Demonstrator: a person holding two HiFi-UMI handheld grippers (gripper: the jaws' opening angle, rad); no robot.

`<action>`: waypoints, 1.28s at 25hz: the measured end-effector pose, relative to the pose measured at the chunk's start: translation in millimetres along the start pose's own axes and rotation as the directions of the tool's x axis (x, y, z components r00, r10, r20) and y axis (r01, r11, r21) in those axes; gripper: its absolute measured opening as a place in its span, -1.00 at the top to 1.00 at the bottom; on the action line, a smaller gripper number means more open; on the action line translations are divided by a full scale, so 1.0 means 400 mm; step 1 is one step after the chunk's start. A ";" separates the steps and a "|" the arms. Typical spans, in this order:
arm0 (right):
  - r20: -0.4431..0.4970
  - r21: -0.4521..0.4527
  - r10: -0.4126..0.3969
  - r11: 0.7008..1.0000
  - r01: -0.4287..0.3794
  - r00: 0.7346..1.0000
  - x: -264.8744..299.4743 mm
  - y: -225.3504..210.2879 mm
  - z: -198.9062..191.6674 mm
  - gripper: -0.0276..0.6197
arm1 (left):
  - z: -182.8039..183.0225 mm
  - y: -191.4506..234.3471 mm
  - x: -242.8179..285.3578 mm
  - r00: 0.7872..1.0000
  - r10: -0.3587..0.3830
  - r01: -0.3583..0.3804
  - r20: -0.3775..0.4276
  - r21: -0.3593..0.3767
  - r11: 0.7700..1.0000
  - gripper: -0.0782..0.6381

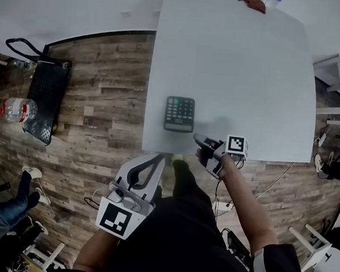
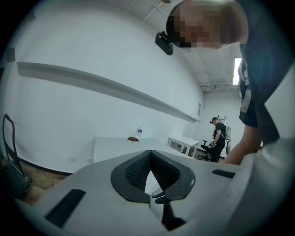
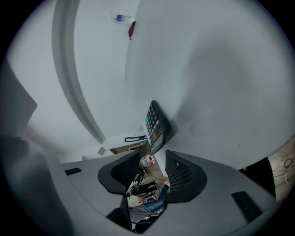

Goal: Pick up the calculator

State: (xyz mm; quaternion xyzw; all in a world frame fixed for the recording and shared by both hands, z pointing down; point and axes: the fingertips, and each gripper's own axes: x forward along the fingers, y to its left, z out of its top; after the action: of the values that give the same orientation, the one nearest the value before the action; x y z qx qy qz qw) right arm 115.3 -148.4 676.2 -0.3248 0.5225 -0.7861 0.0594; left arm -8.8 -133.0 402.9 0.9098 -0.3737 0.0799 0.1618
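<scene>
My right gripper (image 1: 200, 146) is wide open and empty; I centre the calculator (image 1: 179, 113) between the jaws, then close. Left gripper (image 1: 158, 158) closed, idle.

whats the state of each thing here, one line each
calculator: flat on the table, keys up, not held
right claw: open, empty, calculator just ahead
left claw: shut, empty, clear of the table
bottle: lying on its side on the floor
</scene>
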 end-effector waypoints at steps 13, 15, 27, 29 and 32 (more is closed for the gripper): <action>-0.149 0.102 -0.023 0.994 0.038 0.989 0.112 -0.101 0.025 0.38 | -0.033 0.071 0.078 0.994 0.080 -0.084 -0.080 -0.043 0.996 0.77; -0.178 0.113 0.002 0.993 0.018 0.984 0.125 -0.091 0.016 0.38 | -0.036 0.076 0.083 0.992 0.089 -0.093 -0.084 -0.047 0.995 0.77; -0.254 0.159 0.098 0.986 -0.059 0.962 0.165 -0.067 0.005 0.74 | -0.050 0.104 0.107 0.987 0.129 -0.136 -0.098 -0.077 0.988 0.77; -0.251 0.145 0.100 0.987 -0.065 0.963 0.166 -0.057 0.004 0.75 | -0.049 0.107 0.105 0.987 0.128 -0.136 -0.094 -0.078 0.988 0.77; -0.243 0.122 0.084 0.991 -0.056 0.966 0.165 -0.053 0.001 0.75 | -0.048 0.108 0.100 0.989 0.122 -0.129 -0.087 -0.073 0.989 0.77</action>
State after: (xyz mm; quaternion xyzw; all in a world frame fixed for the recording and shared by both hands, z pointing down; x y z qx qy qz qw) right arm 69.2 -167.7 724.0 -0.2016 0.4912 -0.8465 0.0401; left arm -11.4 -181.4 441.8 0.8734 -0.4260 0.1126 0.2073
